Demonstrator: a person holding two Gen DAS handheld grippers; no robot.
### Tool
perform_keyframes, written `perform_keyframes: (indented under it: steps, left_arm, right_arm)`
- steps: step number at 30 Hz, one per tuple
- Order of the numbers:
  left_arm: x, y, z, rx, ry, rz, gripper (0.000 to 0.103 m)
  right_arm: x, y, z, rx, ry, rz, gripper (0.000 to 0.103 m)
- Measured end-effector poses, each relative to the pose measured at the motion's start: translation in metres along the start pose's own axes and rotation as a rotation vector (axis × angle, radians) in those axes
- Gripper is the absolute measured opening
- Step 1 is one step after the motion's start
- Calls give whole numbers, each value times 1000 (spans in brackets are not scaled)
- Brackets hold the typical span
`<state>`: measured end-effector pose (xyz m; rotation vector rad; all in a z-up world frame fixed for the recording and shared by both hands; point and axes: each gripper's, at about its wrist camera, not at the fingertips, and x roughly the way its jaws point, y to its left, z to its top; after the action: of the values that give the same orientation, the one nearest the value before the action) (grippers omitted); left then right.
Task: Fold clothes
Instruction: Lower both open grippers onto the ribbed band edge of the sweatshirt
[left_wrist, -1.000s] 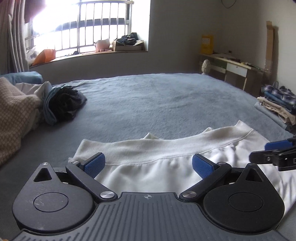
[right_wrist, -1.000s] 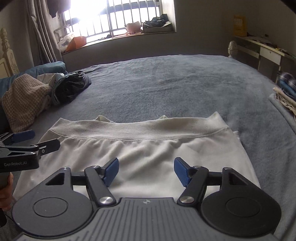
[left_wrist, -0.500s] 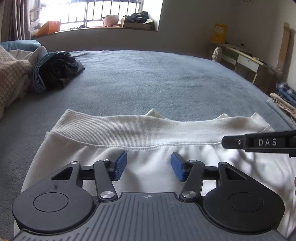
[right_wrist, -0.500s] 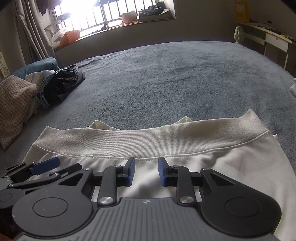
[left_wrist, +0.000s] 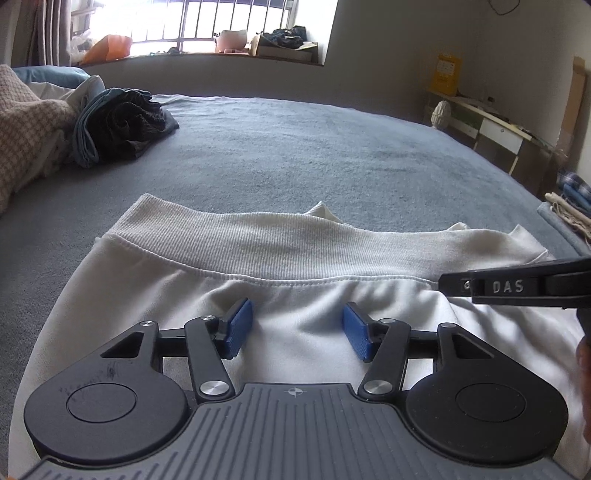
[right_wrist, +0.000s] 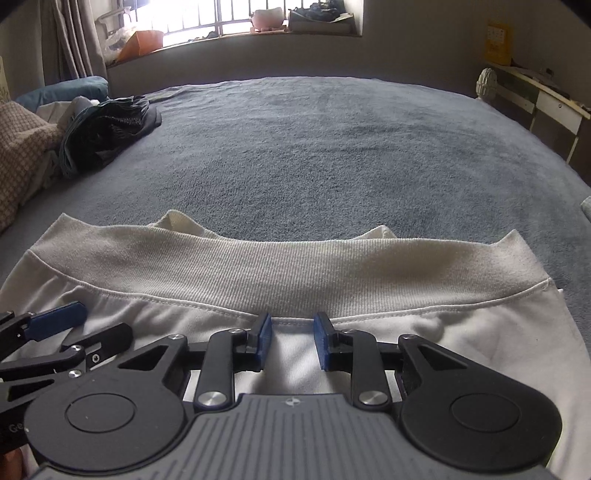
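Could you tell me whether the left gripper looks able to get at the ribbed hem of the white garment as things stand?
Probably yes. The left gripper sits on the white garment just short of the ribbed hem, with only cloth between. The right gripper works off to one side.

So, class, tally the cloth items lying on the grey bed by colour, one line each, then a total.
White ribbed-hem garment: 1
Dark black-and-teal bundle of clothes: 1
Beige checked knit fabric: 1
Total: 3
More cloth behind the beige fabric and at the right edge is too cut off to count.
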<state>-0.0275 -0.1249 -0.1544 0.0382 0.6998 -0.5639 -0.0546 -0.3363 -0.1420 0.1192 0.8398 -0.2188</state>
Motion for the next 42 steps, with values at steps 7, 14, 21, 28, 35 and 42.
perform_keyframes:
  steps: [7,14,21,28,35,42]
  left_arm:
    - [1,-2,1,4,20,10,58]
    - [-1,-3,2,32,34,27,59]
    - [-5,-4,2,30,52,66,60]
    - [-1,-12,5,50,68,101,66]
    - [4,-12,10,-7,70,116,70]
    - [-2,-10,6,27,68,112,70]
  right_arm:
    - [1,7,-14,-61,39,-7,28]
    - [0,6,-14,-28,38,-14,28]
    - [-3,2,-19,2,23,-1,28]
    - [-4,-2,-19,15,33,14,29]
    - [-3,-2,-16,-28,58,25,29]
    - [-6,-1,-20,-32,48,11,29]
